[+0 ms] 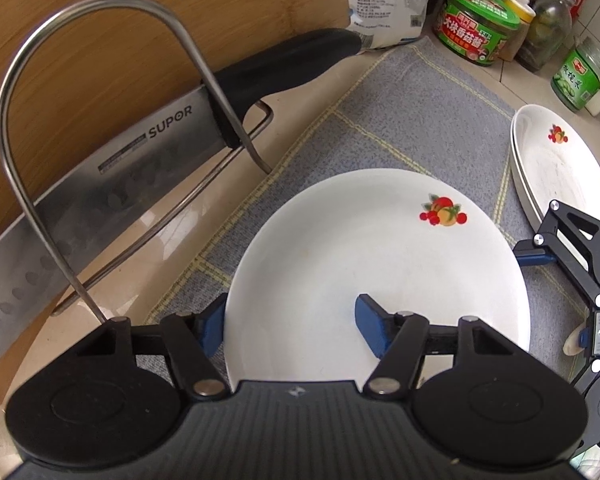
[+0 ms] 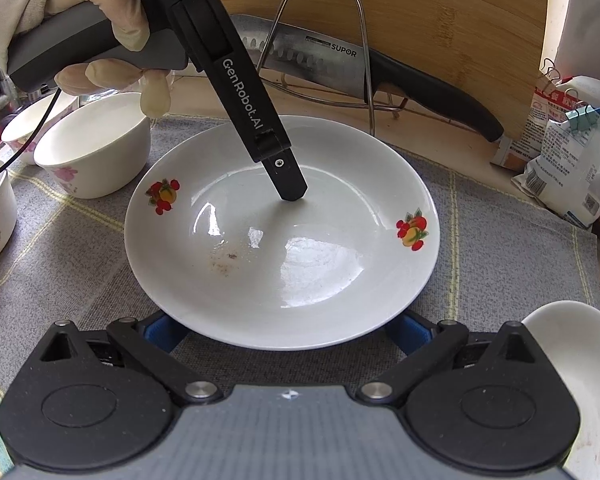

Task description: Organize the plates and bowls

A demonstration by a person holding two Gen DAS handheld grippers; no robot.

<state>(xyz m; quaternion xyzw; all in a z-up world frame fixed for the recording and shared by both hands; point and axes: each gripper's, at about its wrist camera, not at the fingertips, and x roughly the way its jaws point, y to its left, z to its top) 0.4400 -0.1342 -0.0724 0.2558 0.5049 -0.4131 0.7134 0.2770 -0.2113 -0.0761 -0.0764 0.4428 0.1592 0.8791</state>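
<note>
A white plate (image 1: 360, 248) with fruit decals lies on the grey cloth (image 1: 400, 120); it fills the centre of the right wrist view (image 2: 280, 260). My left gripper (image 1: 290, 320) straddles its rim: one blue pad (image 1: 210, 328) sits outside the edge and the other rests inside the dish, with a wide gap between them. From the right wrist view I see one of its fingers (image 2: 288, 184) touching the plate's middle. My right gripper (image 2: 284, 330) stands open at the plate's near rim, both pads low beside it. Stacked plates (image 1: 560, 168) lie to the right.
A cleaver (image 1: 112, 184) hangs in a wire rack (image 1: 16, 92) before a wooden board (image 1: 100, 20). Jars (image 1: 480, 24) and bags (image 2: 572, 168) line the back. White flowered bowls (image 2: 96, 148) stand left of the plate. A gloved hand (image 2: 100, 12) holds the left gripper.
</note>
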